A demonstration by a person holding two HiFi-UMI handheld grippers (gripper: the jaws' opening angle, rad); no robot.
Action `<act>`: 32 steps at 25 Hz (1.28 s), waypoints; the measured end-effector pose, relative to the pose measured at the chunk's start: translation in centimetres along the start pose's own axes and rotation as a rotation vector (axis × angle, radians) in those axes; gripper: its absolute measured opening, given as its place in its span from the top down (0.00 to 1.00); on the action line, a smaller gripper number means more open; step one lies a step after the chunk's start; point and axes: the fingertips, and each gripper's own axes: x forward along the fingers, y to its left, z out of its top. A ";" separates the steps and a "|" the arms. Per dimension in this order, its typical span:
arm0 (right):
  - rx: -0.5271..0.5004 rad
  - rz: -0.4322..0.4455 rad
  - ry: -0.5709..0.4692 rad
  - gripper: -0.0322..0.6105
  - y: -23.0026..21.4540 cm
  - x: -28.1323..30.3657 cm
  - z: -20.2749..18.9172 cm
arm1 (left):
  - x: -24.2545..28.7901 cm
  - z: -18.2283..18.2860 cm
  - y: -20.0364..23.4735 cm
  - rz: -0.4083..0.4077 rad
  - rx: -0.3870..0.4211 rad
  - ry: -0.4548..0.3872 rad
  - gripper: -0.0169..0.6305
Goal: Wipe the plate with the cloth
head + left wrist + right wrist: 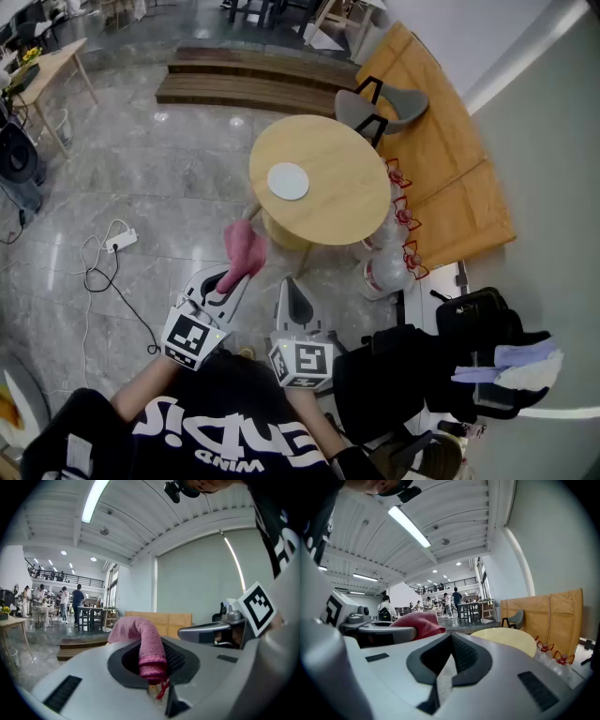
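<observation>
Plate: lies flat near the middle of the round counter, upper centre of the head view, bare and well apart from both grippers.
Cloth: pink and bunched, with 1 end pinched in the left gripper. The free end juts past the tips, leaving a loose pad for wiping.
Left jaws: clamped on the cloth.
Right gripper: jaws pressed together with nothing between them, held just beside the left one at lower centre.
Stage: judged to be the approach, with wiping not yet begun.
Risk: the plate may slide if it is not steadied.
</observation>
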 end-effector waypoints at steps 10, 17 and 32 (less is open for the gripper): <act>0.000 -0.003 0.003 0.92 -0.1 -0.4 -0.2 | 0.0 -0.1 -0.4 -0.003 0.001 0.000 0.90; 0.017 0.021 -0.008 0.92 0.3 -0.7 -0.1 | -0.3 -0.2 -0.3 0.003 -0.008 0.003 0.90; 0.029 0.048 0.020 0.91 -0.8 -2.1 -0.7 | -0.9 0.0 -1.4 0.011 -0.031 0.013 0.90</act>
